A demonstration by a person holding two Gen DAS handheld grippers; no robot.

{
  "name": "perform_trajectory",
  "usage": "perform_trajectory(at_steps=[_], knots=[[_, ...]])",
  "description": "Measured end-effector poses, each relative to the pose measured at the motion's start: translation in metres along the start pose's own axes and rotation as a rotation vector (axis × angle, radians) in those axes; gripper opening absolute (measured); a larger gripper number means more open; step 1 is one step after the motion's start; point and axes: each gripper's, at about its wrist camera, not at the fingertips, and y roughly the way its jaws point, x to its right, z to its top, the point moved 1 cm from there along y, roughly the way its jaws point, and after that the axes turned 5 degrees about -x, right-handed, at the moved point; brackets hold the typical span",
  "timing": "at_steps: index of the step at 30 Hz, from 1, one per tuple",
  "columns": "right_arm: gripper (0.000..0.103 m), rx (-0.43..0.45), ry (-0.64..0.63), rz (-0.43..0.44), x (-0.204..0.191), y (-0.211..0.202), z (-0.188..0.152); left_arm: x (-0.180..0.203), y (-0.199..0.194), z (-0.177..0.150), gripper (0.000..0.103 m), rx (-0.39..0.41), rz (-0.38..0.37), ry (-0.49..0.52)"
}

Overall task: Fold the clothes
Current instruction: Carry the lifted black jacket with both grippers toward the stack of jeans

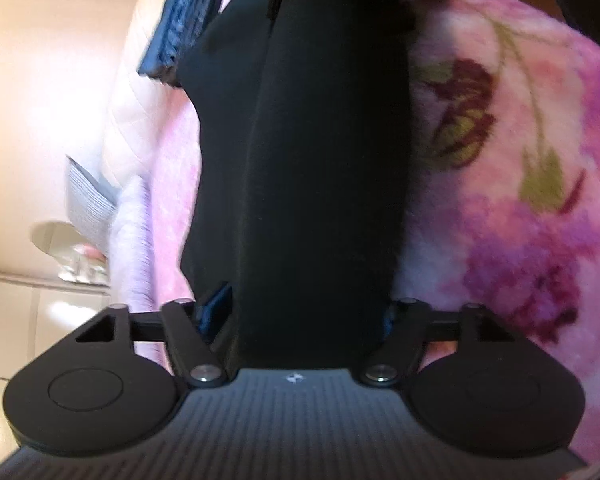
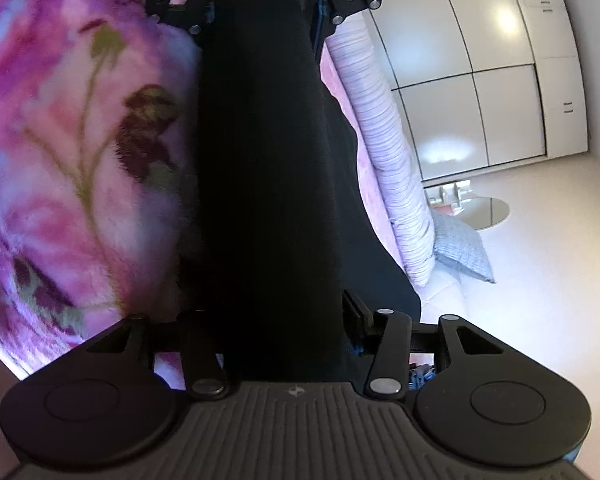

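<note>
1. The black garment [image 1: 324, 168] is stretched as a long band between the two tools, above the floral blanket [image 1: 520, 128] on the bed. The left gripper [image 1: 308, 312] is clamped on one end and the right gripper [image 2: 276, 332] on the other, each with dark cloth filling the gap between its fingers.

2. Judged from that, the cloth is being carried or laid down mid-fold. It would go best with both ends level and the band taut, so that no slack bunches along its length, and with the cloth lowered squarely onto the blanket, away from the bed's edge (how many layers it already has I cannot tell).

3. The left wrist view alone shows a dark blue striped piece [image 1: 180, 28] lying beyond the garment, toward the far side of the bed.

4. The right wrist view alone shows the white wardrobe doors [image 2: 460, 72] and the grey cushion [image 2: 460, 248] past the bed's side edge. Each view also catches the other tool at the band's far end.
</note>
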Motion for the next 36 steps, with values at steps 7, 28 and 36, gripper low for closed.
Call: perform_trajectory(at_steps=[7,28,36], knots=[[0.033,0.022,0.04,0.015,0.024,-0.015,-0.002,-0.005,-0.017,0.013,0.04,-0.018,0.0,-0.028],[0.029,0.063,0.132,-0.015,0.091,-0.076,-0.017,-0.075,-0.07,0.018,0.037,0.143,0.054,-0.011],[0.029,0.0,0.101,0.131,0.165,-0.079,-0.006,-0.145,-0.11,0.019,0.036,0.111,-0.114,-0.041]])
